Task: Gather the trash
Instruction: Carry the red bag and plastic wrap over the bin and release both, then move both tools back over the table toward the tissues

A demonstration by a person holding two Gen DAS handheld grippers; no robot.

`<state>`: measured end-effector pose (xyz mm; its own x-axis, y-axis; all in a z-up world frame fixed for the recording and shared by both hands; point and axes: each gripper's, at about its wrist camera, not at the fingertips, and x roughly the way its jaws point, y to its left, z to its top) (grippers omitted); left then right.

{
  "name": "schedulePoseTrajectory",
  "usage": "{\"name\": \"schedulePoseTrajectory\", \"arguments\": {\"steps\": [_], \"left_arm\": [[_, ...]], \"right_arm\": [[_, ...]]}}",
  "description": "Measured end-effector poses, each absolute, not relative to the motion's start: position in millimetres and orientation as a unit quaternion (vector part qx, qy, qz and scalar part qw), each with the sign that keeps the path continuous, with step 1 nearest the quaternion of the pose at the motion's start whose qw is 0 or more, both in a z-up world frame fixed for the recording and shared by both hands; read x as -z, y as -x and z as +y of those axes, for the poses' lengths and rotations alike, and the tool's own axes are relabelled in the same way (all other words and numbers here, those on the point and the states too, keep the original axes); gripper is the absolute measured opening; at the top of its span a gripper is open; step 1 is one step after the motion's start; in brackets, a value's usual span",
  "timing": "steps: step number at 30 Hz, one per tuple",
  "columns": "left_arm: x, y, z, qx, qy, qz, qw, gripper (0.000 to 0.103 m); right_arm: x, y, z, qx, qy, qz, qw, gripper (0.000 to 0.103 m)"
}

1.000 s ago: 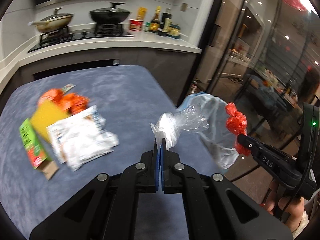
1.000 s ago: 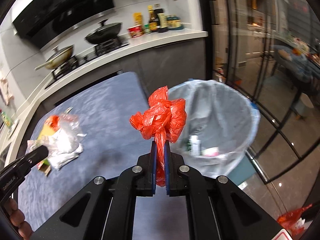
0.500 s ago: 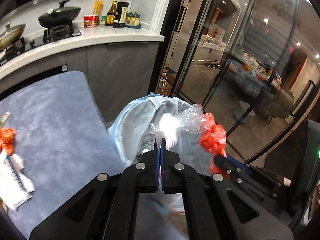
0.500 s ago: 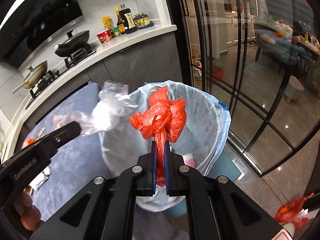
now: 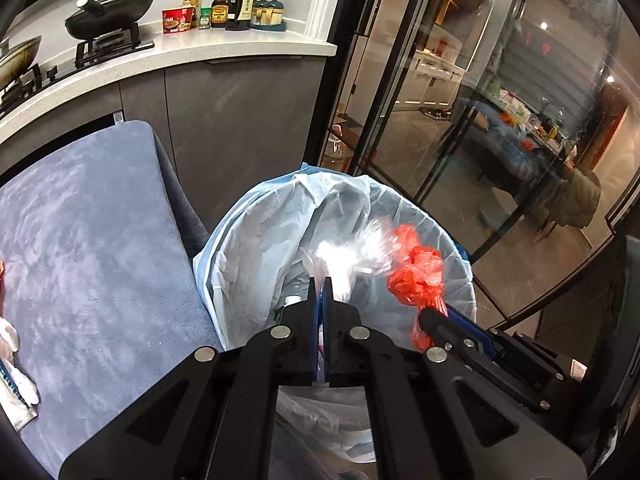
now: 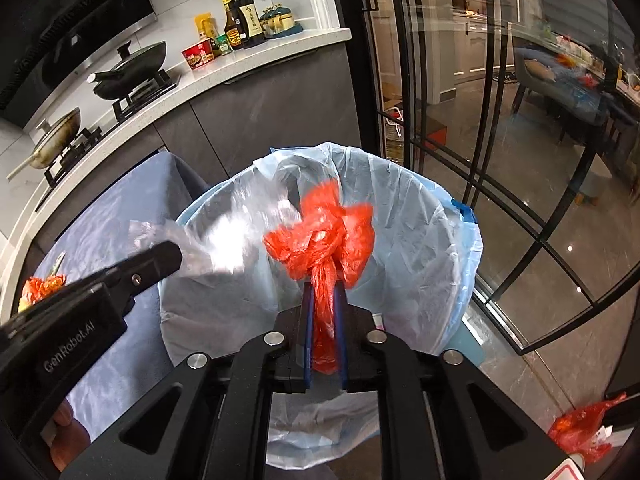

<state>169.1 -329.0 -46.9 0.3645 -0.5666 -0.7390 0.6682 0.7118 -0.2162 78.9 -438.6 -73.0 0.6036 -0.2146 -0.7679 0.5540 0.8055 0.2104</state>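
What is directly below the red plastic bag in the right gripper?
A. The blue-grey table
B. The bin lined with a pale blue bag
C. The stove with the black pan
B: in the right wrist view the red plastic bag sits between the opening jaws of the right gripper, over the open mouth of the lined bin.

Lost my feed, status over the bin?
Left hand-held gripper shut on clear bag. Right hand-held gripper opening, red bag between jaws. Both above lined bin, nothing blocking.
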Motion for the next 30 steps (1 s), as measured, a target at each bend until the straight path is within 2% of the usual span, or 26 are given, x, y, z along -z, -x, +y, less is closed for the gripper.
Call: {"name": "schedulePoseTrajectory", "arguments": {"steps": [1, 2, 3, 5, 6, 20, 30], "left_arm": [[48.1, -169.5, -328.3, 0.372, -0.06, 0.421, 0.825, 0.004], [48.6, -169.5, -327.5, 0.371, -0.06, 0.42, 0.826, 0.013], [48.3, -169.0, -326.5, 0.367, -0.061, 0.416, 0.83, 0.029], [46.5, -166.7, -324.5, 0.355, -0.062, 0.404, 0.841, 0.051], [44.1, -165.3, -323.3, 0.35, -0.061, 0.398, 0.846, 0.055], [18.9, -157.8, -279.6, 0.328, -0.037, 0.388, 0.861, 0.056], [9.6, -155.1, -175.0, 0.24, -0.001, 0.387, 0.89, 0.071]], "right_arm": [[72.9, -79.4, -439.1, 0.221, -0.222, 0.385, 0.868, 0.025], [71.8, -79.2, -439.0, 0.223, -0.223, 0.381, 0.869, 0.035], [70.5, -77.9, -438.5, 0.227, -0.222, 0.377, 0.87, 0.039], [65.7, -75.8, -437.1, 0.23, -0.218, 0.371, 0.873, 0.042], [64.3, -74.5, -437.0, 0.23, -0.217, 0.369, 0.874, 0.043], [35.4, -55.8, -409.5, 0.225, -0.203, 0.346, 0.888, 0.044], [27.3, -58.9, -350.3, 0.182, -0.176, 0.358, 0.899, 0.044]]}}
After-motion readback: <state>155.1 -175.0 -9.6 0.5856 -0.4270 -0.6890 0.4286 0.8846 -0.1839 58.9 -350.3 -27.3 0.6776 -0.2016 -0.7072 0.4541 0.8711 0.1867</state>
